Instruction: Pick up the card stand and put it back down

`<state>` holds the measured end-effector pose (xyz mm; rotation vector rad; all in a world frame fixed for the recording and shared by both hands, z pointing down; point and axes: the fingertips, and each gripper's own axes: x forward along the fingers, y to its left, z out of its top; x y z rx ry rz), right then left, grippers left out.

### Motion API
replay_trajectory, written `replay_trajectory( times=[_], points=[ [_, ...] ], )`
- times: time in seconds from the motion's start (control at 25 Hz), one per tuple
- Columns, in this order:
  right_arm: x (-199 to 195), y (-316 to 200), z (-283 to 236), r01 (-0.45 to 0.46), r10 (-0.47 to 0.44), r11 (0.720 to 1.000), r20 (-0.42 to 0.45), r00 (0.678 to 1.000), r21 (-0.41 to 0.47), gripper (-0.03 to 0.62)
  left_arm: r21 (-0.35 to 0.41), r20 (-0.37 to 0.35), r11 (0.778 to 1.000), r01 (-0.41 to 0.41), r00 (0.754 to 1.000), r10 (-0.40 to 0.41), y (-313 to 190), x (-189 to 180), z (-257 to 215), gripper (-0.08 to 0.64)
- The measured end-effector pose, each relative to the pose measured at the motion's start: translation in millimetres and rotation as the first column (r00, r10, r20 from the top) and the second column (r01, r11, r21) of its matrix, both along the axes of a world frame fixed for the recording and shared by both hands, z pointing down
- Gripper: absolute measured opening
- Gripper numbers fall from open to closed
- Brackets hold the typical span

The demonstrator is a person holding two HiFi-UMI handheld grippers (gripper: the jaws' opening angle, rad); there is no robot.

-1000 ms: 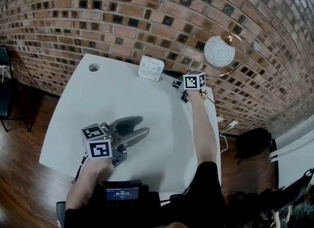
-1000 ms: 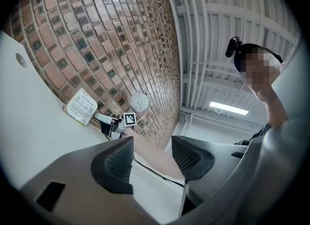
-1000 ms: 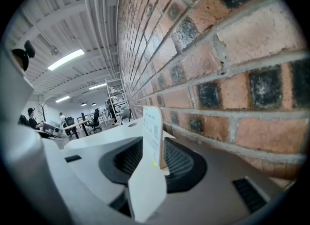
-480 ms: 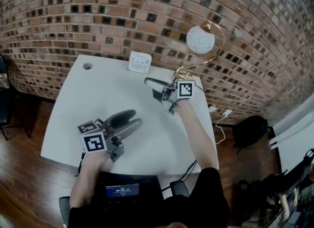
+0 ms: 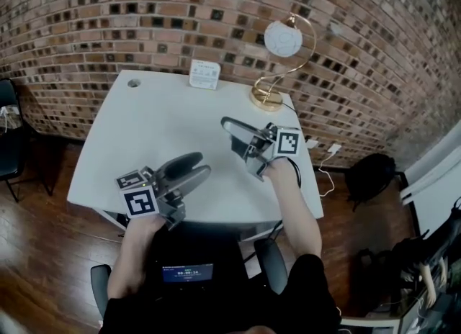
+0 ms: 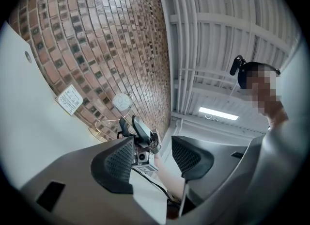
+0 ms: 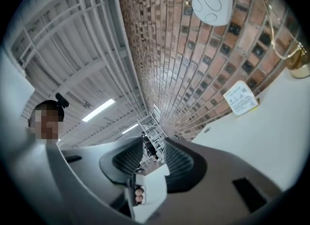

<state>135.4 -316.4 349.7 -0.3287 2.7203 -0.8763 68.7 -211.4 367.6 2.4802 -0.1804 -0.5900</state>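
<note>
The card stand [image 5: 204, 75] stands upright on the far edge of the counter [image 5: 144, 131], close against the brick wall [image 5: 108, 16] and well ahead of the right claw [image 5: 230, 132]. One second ago this claw was just beside the stand, at its right side. Now it is drawn back toward the person, over the near half of the counter, and bare surface lies between its tips and the stand. The stand itself seems to stay at the same place by the wall, left of the lamp [image 5: 281, 39]. The right claw is spread: in its own view the two dark pads stand apart with nothing pinched between them, and only far things show through the gap. The left claw [image 5: 199, 167] is also spread and empty. It hovers above the near edge of the counter, to the left of the right claw and pointing toward it, very far from the stand, and it has hardly moved. I judge that the putting down is already done, since the stand rests free on the counter and no claw touches it. The task looks finished or almost finished, and what remains is only to bring the arms to rest.
</note>
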Motion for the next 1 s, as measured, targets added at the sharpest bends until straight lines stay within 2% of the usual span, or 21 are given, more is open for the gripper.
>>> replay_trajectory(
  times=[0.2, 0.36, 0.48, 0.56, 0.68, 0.8, 1.0],
  points=[
    [-4, 67, -20, -0.035, 0.029, 0.997, 0.095, 0.995, 0.064, 0.164, 0.021, -0.008, 1.000, -0.011, 1.000, 0.012, 38, -3, -7, 0.241],
    [-8, 125, -38, -0.071, 0.049, 0.985, 0.137, 0.989, 0.156, 0.166, 0.045, -0.009, 0.999, -0.014, 1.000, 0.015, 71, -6, -19, 0.241],
    [-12, 165, -46, -0.102, 0.072, 0.968, 0.135, 0.988, 0.228, 0.164, 0.069, 0.007, 0.997, -0.017, 1.000, 0.016, 95, -4, -24, 0.241],
    [-12, 189, -45, -0.134, 0.106, 0.946, 0.109, 0.988, 0.294, 0.140, 0.079, 0.018, 0.997, -0.021, 1.000, 0.020, 111, -1, -23, 0.241],
    [-10, 225, -37, -0.152, 0.131, 0.917, 0.081, 0.988, 0.368, 0.138, 0.086, 0.026, 0.996, -0.033, 0.999, 0.031, 134, 4, -18, 0.241],
    [-4, 250, -31, -0.166, 0.141, 0.906, 0.092, 0.986, 0.389, 0.138, 0.096, 0.034, 0.994, -0.044, 0.999, 0.040, 147, 8, -19, 0.241],
    [8, 263, -38, -0.173, 0.140, 0.897, 0.111, 0.984, 0.406, 0.133, 0.119, 0.027, 0.992, -0.042, 0.999, 0.039, 152, 13, -35, 0.241]
  ],
)
